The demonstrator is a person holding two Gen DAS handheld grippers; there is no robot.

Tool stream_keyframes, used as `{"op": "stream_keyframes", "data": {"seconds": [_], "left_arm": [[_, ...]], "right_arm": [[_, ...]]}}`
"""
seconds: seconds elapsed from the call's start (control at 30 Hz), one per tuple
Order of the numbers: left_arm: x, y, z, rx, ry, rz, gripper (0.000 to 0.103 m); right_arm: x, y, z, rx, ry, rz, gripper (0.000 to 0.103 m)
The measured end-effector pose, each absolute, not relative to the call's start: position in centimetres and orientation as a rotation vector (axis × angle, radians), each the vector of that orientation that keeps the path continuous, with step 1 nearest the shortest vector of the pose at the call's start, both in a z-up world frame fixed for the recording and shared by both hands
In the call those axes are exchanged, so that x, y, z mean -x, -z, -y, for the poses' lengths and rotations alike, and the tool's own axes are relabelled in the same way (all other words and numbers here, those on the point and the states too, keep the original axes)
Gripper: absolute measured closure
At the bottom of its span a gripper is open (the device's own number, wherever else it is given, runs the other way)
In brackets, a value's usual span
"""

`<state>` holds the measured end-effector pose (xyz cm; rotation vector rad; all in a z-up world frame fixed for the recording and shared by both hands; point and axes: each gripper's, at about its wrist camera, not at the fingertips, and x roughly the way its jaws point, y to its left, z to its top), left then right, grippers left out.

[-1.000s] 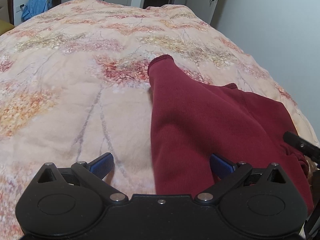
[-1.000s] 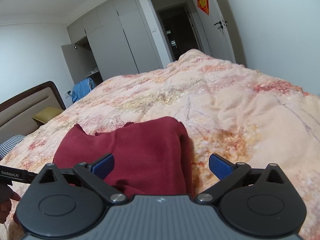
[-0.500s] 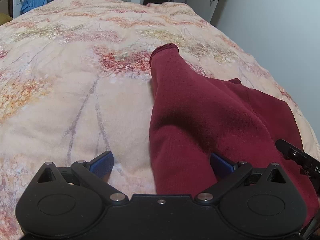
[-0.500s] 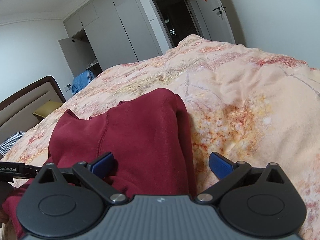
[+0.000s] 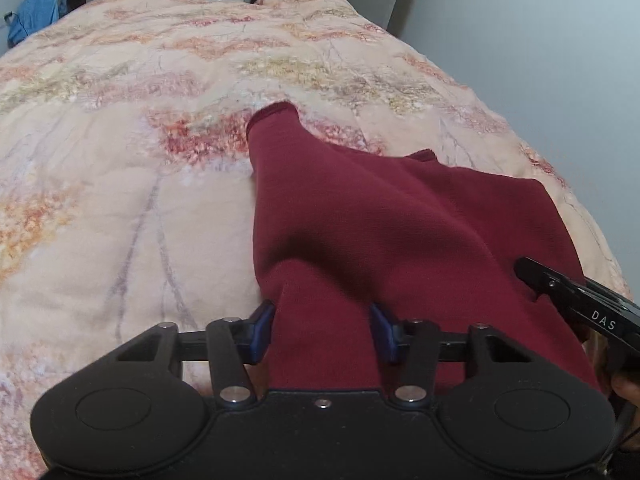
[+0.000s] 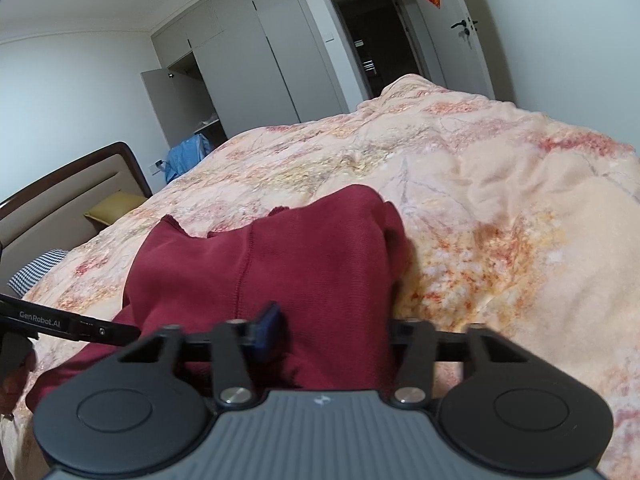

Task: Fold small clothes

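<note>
Dark red garment (image 5: 392, 216) spread on the floral bedspread (image 5: 120, 184), one sleeve stretched away. Left gripper (image 5: 322, 330) closing, near hem bunched between its blue pads. Right gripper (image 6: 328, 336) closing on the opposite edge, far pad buried in cloth. Only from the right wrist: headboard (image 6: 68, 176), open wardrobe (image 6: 224, 68).
</note>
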<state>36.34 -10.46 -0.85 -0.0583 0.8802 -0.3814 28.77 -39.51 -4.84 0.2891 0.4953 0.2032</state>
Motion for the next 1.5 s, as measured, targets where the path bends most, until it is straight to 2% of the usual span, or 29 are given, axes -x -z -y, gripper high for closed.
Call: {"op": "stream_keyframes", "data": {"seconds": [0.03, 0.1, 0.17, 0.37, 0.7, 1.0, 1.27, 1.5], "left_arm": [[-36.1, 0.6, 10.8, 0.038, 0.384, -0.870, 0.058], [-35.7, 0.0, 11.0, 0.022, 0.375, -0.848, 0.072], [-35.3, -0.7, 10.8, 0.028, 0.381, -0.831, 0.078], [-34.2, -2.7, 9.7, 0.070, 0.419, -0.789, 0.085], [-32.9, -6.9, 5.1, 0.128, 0.367, -0.667, 0.087], [-34.5, -9.8, -3.1, 0.082, 0.129, -0.580, 0.087], [-36.8, -6.0, -8.3, 0.132, 0.028, -0.677, 0.087], [-36.1, -2.7, -9.8, 0.166, -0.009, -0.698, 0.085]], "right_arm": [[-28.6, 4.6, 39.4, -0.278, -0.198, -0.490, 0.079], [-28.2, 4.0, 38.9, -0.260, -0.192, -0.480, 0.085], [-27.9, 3.3, 38.4, -0.242, -0.183, -0.471, 0.086], [-26.7, 0.3, 36.7, -0.208, -0.212, -0.416, 0.087], [-27.3, -4.9, 30.3, -0.119, -0.305, -0.323, 0.087], [-34.8, -5.5, 21.5, -0.252, -0.441, -0.308, 0.087], [-41.3, -1.8, 16.2, -0.321, -0.471, -0.441, 0.087], [-42.8, 2.0, 17.2, -0.379, -0.376, -0.549, 0.083]]}}
